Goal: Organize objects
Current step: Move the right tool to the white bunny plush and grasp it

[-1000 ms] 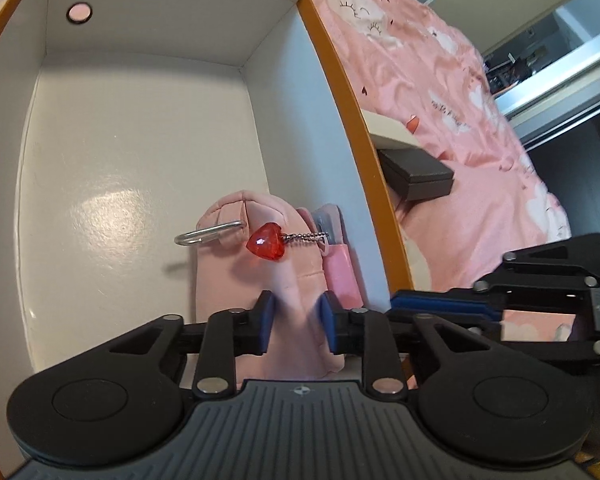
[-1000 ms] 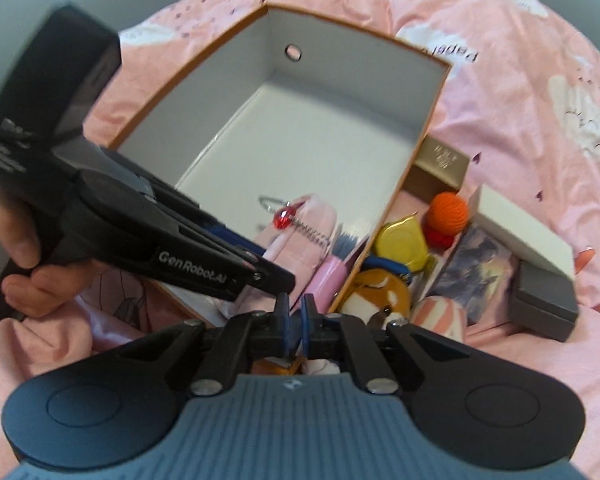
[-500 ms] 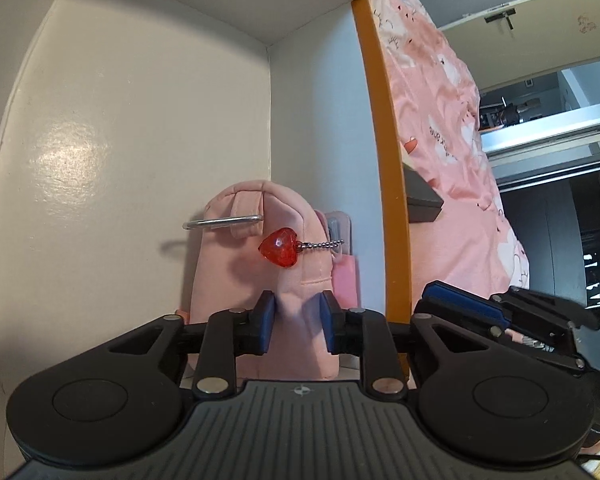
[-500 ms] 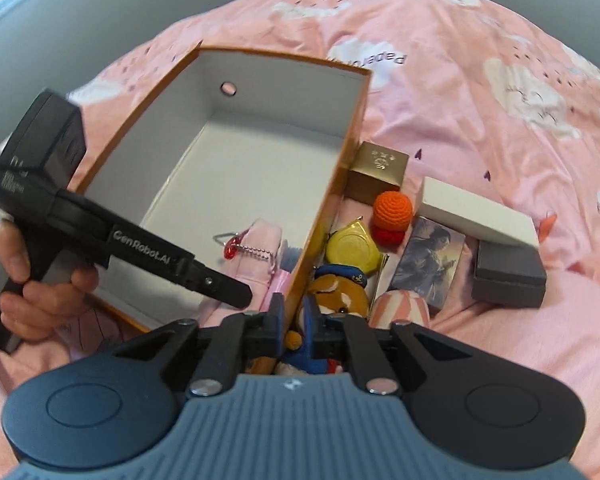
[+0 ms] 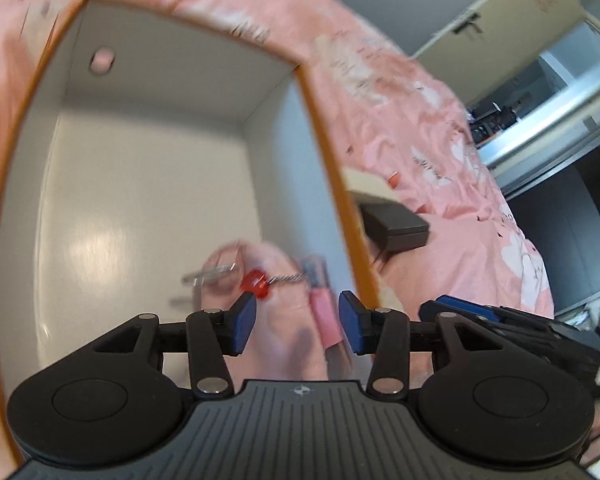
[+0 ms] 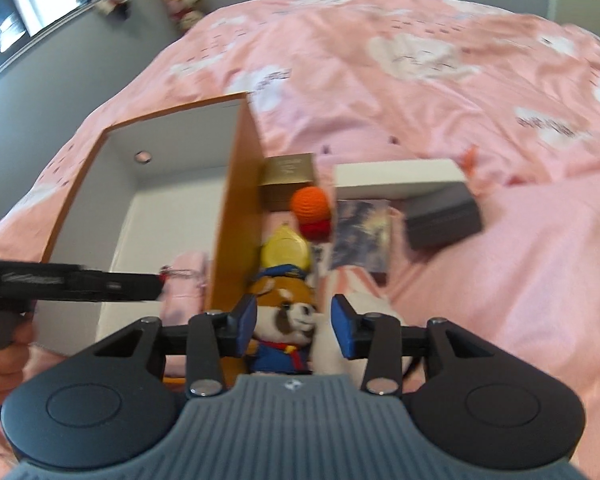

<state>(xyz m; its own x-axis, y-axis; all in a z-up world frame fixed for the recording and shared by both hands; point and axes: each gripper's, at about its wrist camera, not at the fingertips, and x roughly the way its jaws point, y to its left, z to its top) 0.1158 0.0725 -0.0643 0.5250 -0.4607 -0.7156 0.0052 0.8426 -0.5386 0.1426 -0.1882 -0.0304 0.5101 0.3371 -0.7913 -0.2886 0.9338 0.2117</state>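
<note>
An orange-rimmed white box [image 5: 324, 152] lies on the pink bed; it also shows in the right wrist view [image 6: 236, 184]. Inside lies a pink pouch [image 5: 284, 320] with a red heart charm [image 5: 255, 283] on a chain and a metal ring. My left gripper [image 5: 297, 324] is open just above the pouch, holding nothing. My right gripper [image 6: 294, 326] is open over a plush bear in a blue uniform [image 6: 284, 320] that sits outside the box's right wall.
Beside the box lie a yellow item [image 6: 286, 250], an orange-and-red knitted ball [image 6: 312, 210], a gold box [image 6: 288, 178], a picture card [image 6: 362, 236], a white box [image 6: 396, 178], a dark grey box [image 6: 442, 218] and a striped pink item [image 6: 360, 284].
Both grippers have opened. The left gripper let go of the pink pouch and pulled back. The right gripper swung right, from the box rim to over the plush bear.
</note>
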